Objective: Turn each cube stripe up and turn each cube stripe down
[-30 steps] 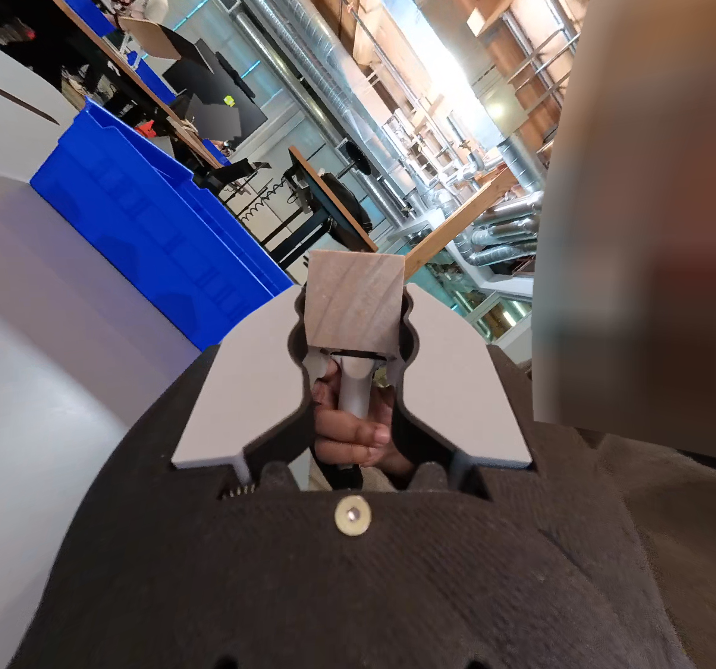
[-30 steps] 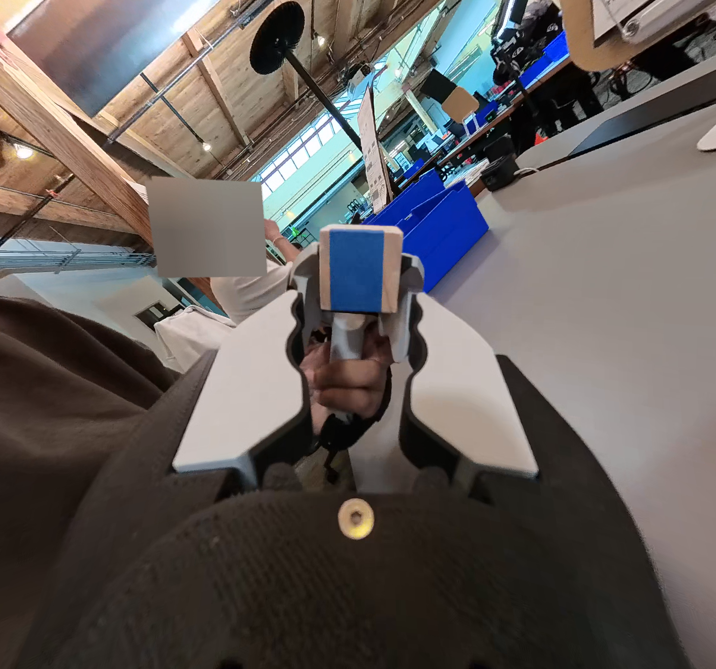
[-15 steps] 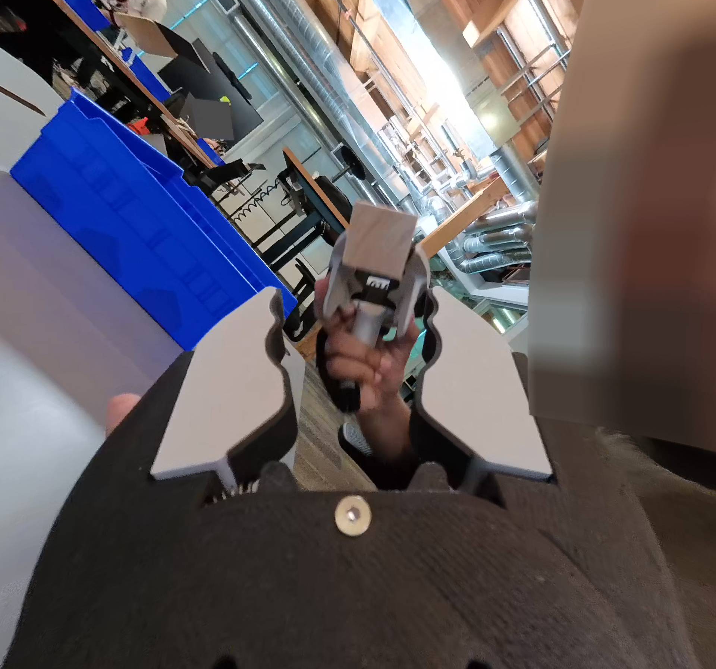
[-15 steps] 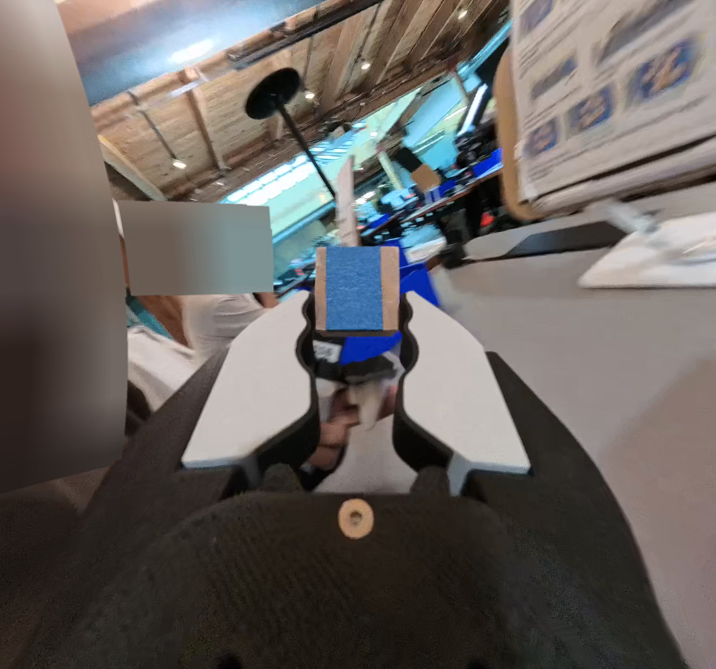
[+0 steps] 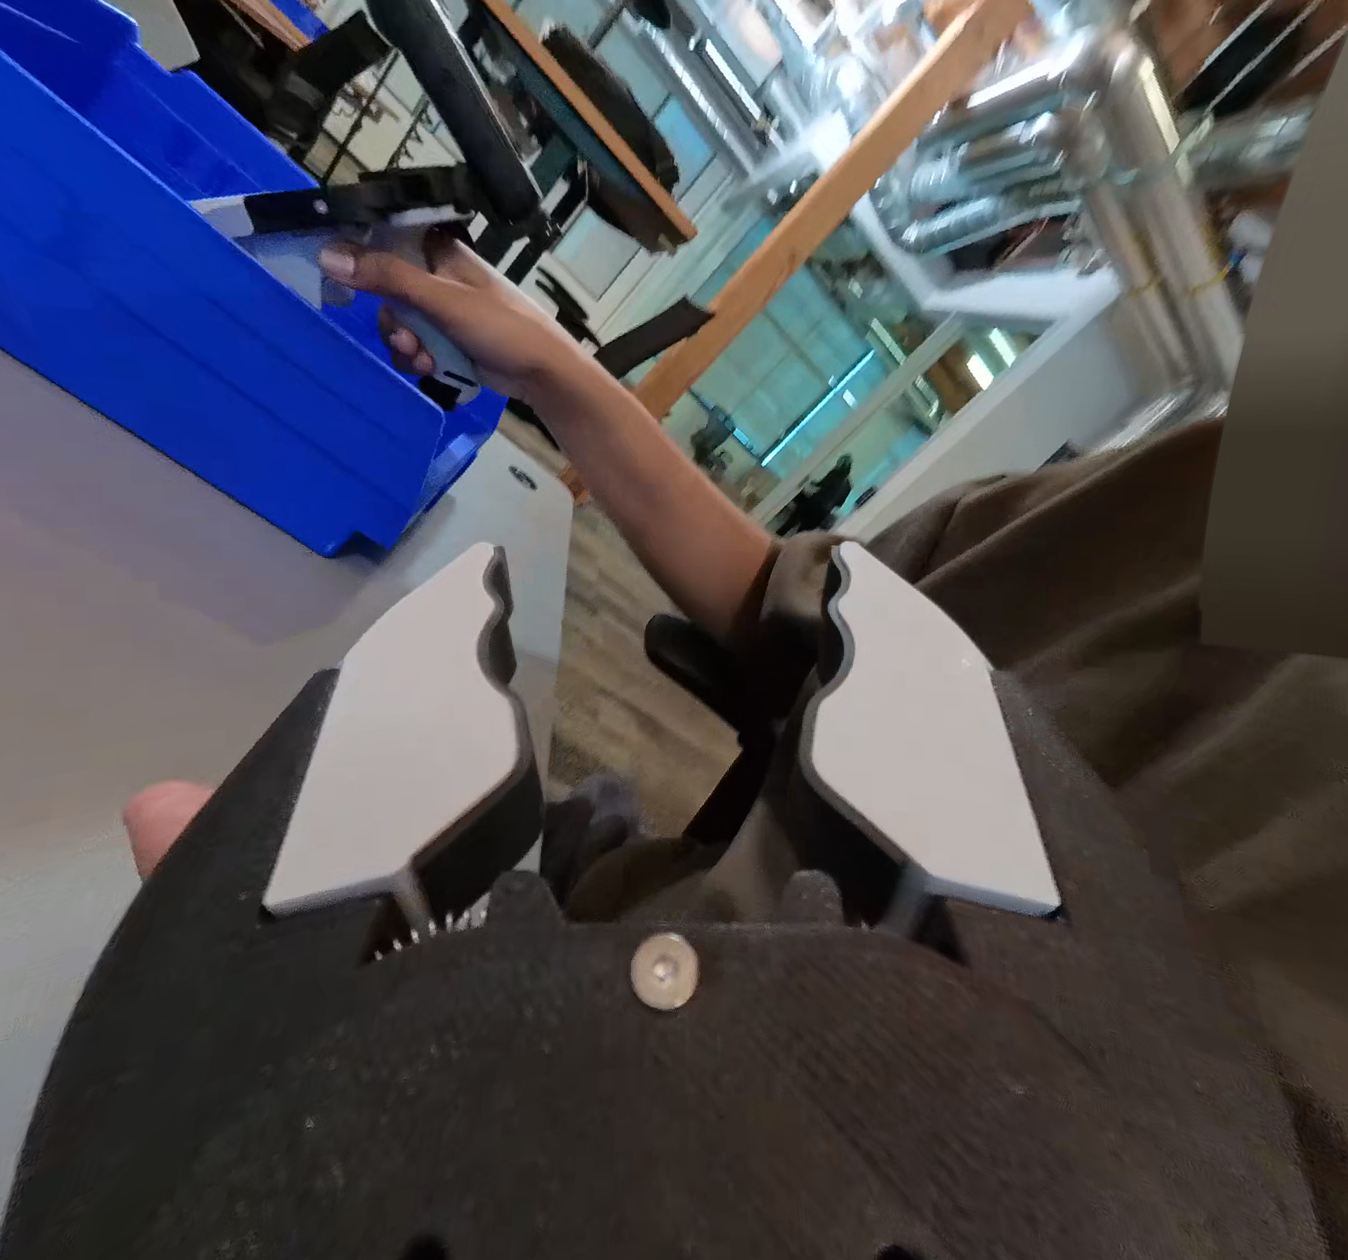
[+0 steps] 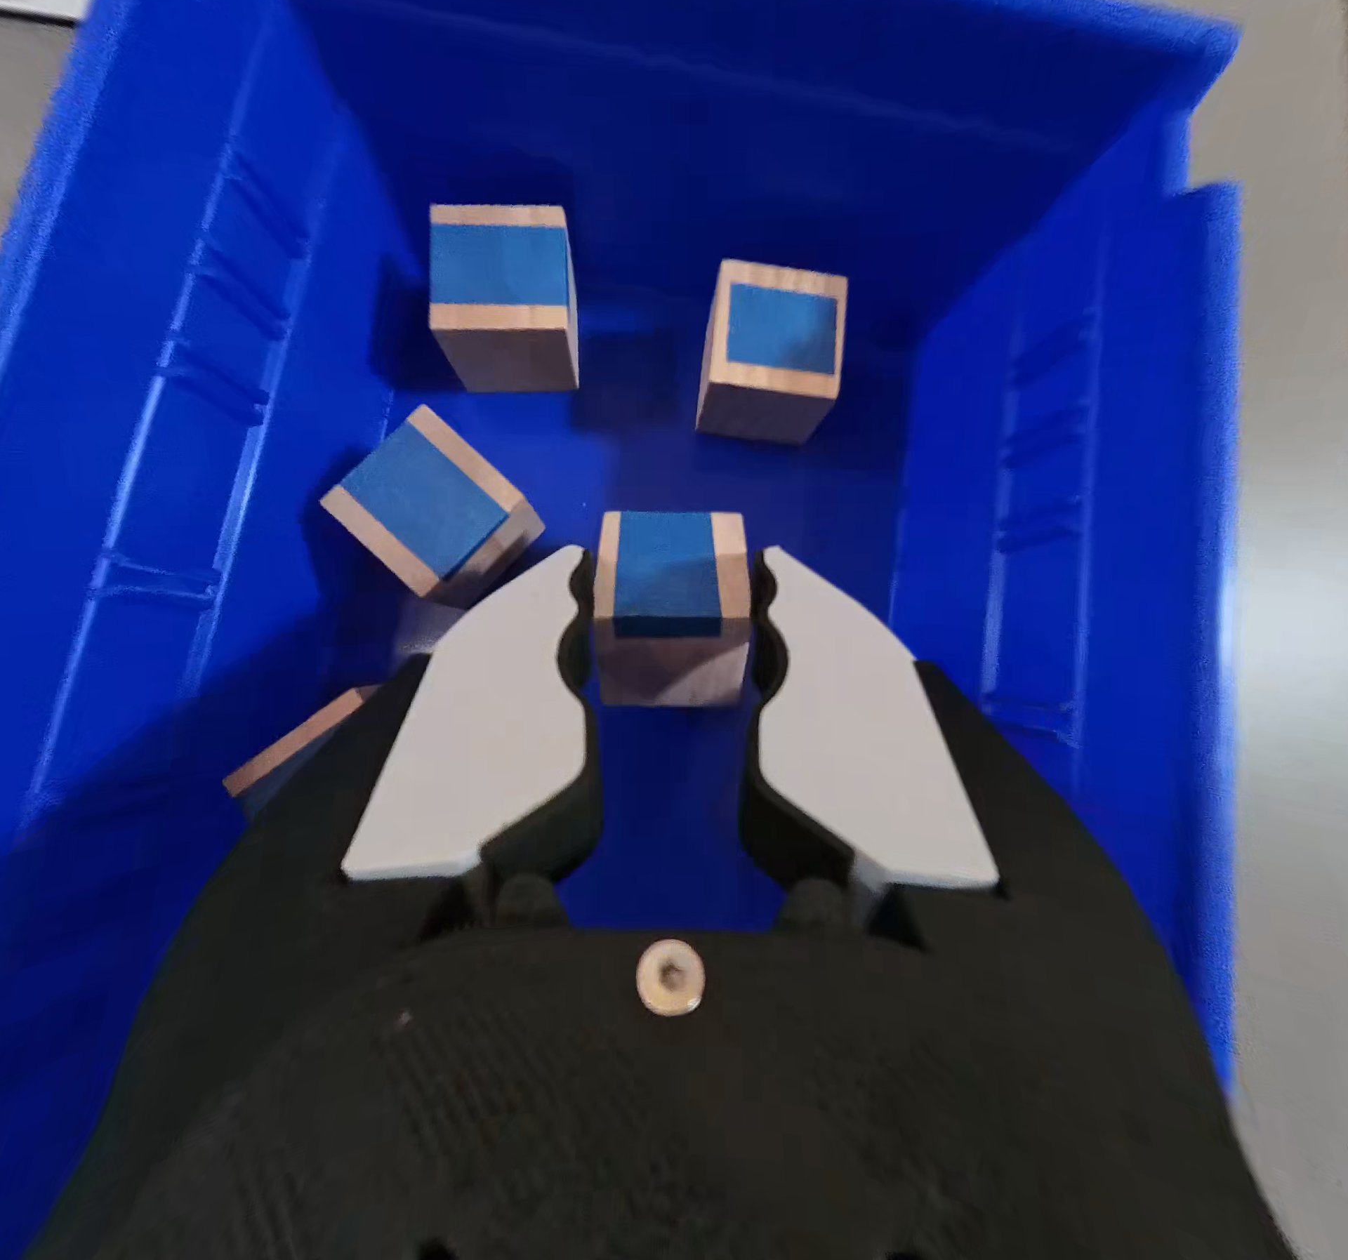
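Right wrist view: right gripper [image 6: 669,630] over bin [image 6: 1058,423], jaws seemingly gripping cube [image 6: 669,598].

Left gripper [image 5: 664,568]: black textured printed body is showing a silver hex-socket screw [image 5: 664,970] at centre; two pale grey flat-faced fingers [image 5: 408,736] with wavy black inner edges; spring coils are showing at the left finger's base. Right gripper [image 6: 671,561]: same build, with its own silver screw [image 6: 669,977]; its handle [image 5: 430,342] is showing grey in the left wrist view. The person is wearing a dark brown short sleeve [image 5: 1021,568].
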Demonstrator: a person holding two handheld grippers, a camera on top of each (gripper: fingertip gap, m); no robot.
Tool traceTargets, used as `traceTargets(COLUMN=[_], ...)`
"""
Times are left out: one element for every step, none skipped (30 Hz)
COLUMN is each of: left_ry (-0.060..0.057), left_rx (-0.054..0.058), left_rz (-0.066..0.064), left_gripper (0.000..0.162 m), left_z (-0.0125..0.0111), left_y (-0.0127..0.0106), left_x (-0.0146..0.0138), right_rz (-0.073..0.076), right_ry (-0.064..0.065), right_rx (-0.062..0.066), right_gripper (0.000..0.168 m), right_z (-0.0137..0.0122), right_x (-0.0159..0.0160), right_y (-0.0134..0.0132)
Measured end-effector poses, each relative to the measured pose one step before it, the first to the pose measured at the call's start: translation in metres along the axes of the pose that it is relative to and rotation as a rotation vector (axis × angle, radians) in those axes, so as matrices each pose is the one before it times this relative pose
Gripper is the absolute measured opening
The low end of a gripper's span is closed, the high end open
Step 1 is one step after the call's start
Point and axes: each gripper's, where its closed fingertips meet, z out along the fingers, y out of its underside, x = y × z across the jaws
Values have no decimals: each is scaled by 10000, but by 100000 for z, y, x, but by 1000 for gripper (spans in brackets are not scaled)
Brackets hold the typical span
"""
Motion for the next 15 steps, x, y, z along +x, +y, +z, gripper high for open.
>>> traceTargets(left_ry=[-155, -170, -121, -34, 25, 70, 93, 92, 78, 74, 42, -3, -14, -20, -22], left_rx=[-247, -179, -124, -83, -39, 13, 54, 70, 67, 81, 73, 46, 10, -22, -42], left_rz=[313, 257, 153, 23, -101, -193, -248, -263, -247, -196, -127, -58, 6, 49, 73], left_gripper=[82, 82, 82, 82, 82, 82, 82, 82, 82, 82, 81, 81, 81, 81, 81], left_z=[87, 57, 50, 42, 32, 16, -2, -8, -33, -45, -45, -45, -35, -18, -1], left_y=[351, 251, 182, 150, 101, 47, -7, -38, -56, -77, -95, -69, -33, 5, 29], left_x=[-111, -186, -182, -116, -108, -68, -63, -55, -66, -44, -46, -83, -47, -26, 0], right_rz=[199, 98, 96, 47, 105, 121, 80, 28, -47, -65, -72, -48, -48, -30, 12], right_ry=[-99, -26, -54, -29, -81, -85, -66, -19, 30, 58, 78, 76, 70, 53, 30], right_rx=[-94, 3, 147, -2, 65, 49, -28, -90, -107, -122, -123, -58, -3, -15, -22], right_gripper=[43, 43, 43, 43, 43, 43, 43, 43, 43, 43, 43, 43, 43, 43, 43], right_z=[355, 210, 21, 50, 28, 2, -41, -81, -48, -23, 6, 63, 89, 93, 69], right_x=[94, 149, 86, 141, 53, 45, 24, 25, 33, 40, 36, 9, -5, 3, 2], right_y=[340, 172, -111, 60, -26, -24, 58, 119, 136, 127, 43, -90, -164, -148, -113])
